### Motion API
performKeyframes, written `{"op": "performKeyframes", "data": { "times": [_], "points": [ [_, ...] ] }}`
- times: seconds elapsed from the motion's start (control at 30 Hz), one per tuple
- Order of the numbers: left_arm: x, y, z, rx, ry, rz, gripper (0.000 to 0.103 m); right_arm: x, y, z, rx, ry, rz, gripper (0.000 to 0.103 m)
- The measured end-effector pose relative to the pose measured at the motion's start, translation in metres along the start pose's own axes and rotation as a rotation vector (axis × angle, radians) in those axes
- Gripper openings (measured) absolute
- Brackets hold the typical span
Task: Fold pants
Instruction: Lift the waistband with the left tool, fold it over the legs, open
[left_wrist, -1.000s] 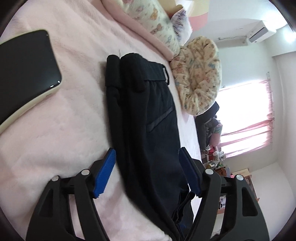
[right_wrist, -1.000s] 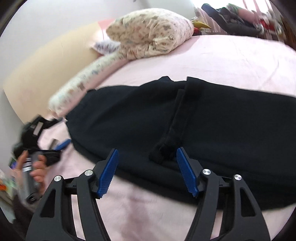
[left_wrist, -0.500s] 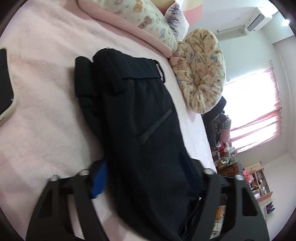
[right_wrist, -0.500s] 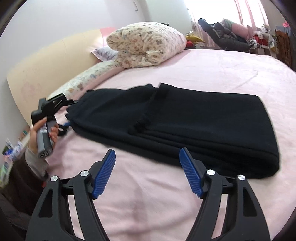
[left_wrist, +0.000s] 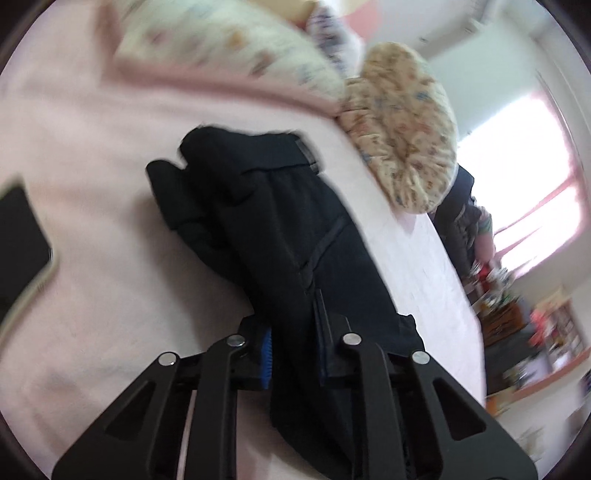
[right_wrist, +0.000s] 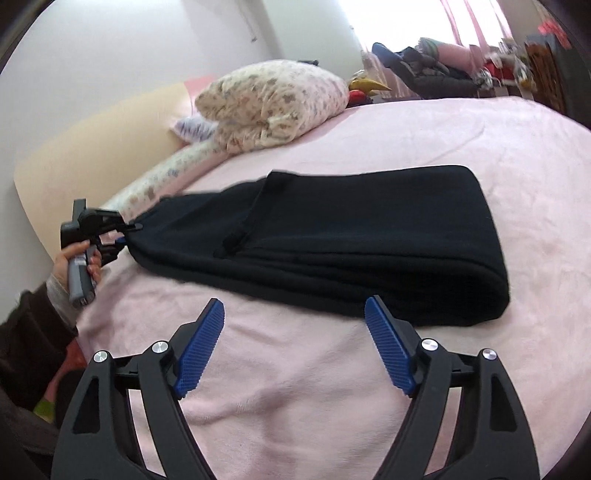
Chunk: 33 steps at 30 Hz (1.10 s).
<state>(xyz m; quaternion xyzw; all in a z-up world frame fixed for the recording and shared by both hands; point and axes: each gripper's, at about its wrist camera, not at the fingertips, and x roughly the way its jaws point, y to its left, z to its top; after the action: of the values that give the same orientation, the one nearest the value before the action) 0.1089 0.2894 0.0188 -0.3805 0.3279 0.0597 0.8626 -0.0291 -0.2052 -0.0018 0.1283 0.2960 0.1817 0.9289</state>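
Black pants (right_wrist: 351, 240) lie folded lengthwise on a pink bed (right_wrist: 295, 387), also in the left wrist view (left_wrist: 280, 229). My left gripper (left_wrist: 293, 345) is shut on the near end of the pants; black cloth fills the space between its blue pads. In the right wrist view the left gripper (right_wrist: 125, 234) pinches the pants' left end. My right gripper (right_wrist: 295, 347) is open and empty, hovering above the blanket just in front of the pants' long edge.
Floral pillows (right_wrist: 273, 99) and a long bolster (right_wrist: 155, 184) lie at the bed's head. A dark phone (left_wrist: 22, 236) lies on the blanket at left. Clothes (right_wrist: 424, 70) are piled by the window beyond the bed.
My left gripper has closed on the end of the pants. My right gripper has pulled back from the pants and stays open.
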Motion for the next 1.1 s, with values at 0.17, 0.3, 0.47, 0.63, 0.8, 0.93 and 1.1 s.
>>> {"op": "performKeyframes", "data": {
  "times": [0.17,0.3,0.47,0.63,0.8,0.93,1.1],
  "points": [
    [-0.015,-0.052,0.006,0.126,-0.034,0.007,0.016,-0.017,-0.015,0.01,0.078,-0.071,0.058,0.081],
    [-0.025,-0.1,-0.001,0.241,-0.056,-0.004,0.015,-0.029,-0.025,0.014,0.134,-0.119,0.086,0.081],
    [-0.038,-0.16,-0.028,0.392,-0.072,-0.044,0.015,-0.04,-0.031,0.019,0.172,-0.168,0.097,0.081],
    [-0.043,-0.219,-0.073,0.551,-0.058,-0.093,0.016,-0.05,-0.035,0.021,0.202,-0.212,0.101,0.081],
    [-0.035,-0.275,-0.149,0.733,-0.005,-0.144,0.016,-0.066,-0.049,0.025,0.239,-0.262,0.09,0.081],
    [-0.019,-0.3,-0.216,0.872,0.055,-0.185,0.016,-0.083,-0.062,0.027,0.258,-0.317,0.053,0.081],
    [0.023,-0.311,-0.32,1.143,0.193,-0.107,0.016,-0.105,-0.083,0.029,0.3,-0.39,-0.017,0.081]
  ]
}}
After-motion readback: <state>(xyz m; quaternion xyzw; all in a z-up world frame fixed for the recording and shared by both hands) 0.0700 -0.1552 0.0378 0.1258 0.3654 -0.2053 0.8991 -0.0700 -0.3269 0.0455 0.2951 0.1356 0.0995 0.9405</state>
